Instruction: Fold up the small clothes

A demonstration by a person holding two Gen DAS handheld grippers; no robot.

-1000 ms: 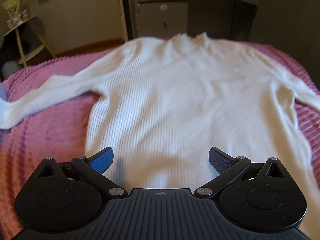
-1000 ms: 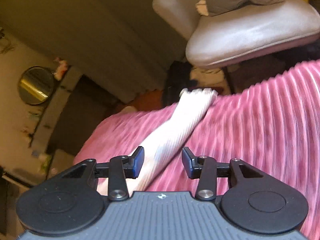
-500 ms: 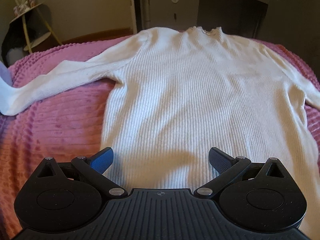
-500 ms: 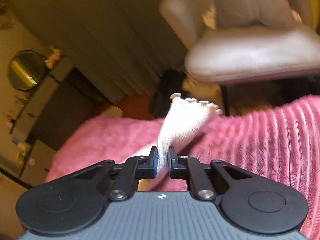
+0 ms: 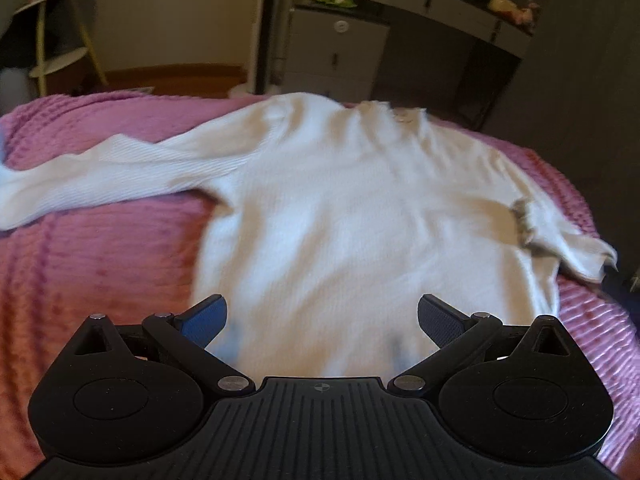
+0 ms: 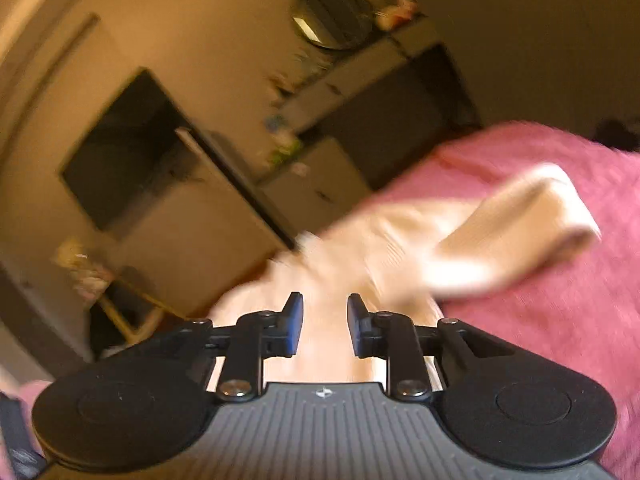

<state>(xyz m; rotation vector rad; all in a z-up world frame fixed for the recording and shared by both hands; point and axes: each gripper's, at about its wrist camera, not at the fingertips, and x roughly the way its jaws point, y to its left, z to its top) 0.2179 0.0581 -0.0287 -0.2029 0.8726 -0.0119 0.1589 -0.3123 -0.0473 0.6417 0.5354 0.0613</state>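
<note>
Blanket [image 5: 100, 272], pink, covers the bed under a white sweater [image 5: 360, 216] lying flat. Only the left view shows its whole body and outstretched sleeve; the right view, blurred, shows a sleeve [image 6: 520, 236] folded over the sweater. Left gripper [image 5: 322, 320] hovers above the hem, fingers wide apart. Right gripper [image 6: 324, 328] has just been opening; its fingers stand slightly apart over fabric, gripping nothing.

Both wrist views look close down over the sweater [image 5: 360, 208] on the bed [image 5: 100, 260]
</note>
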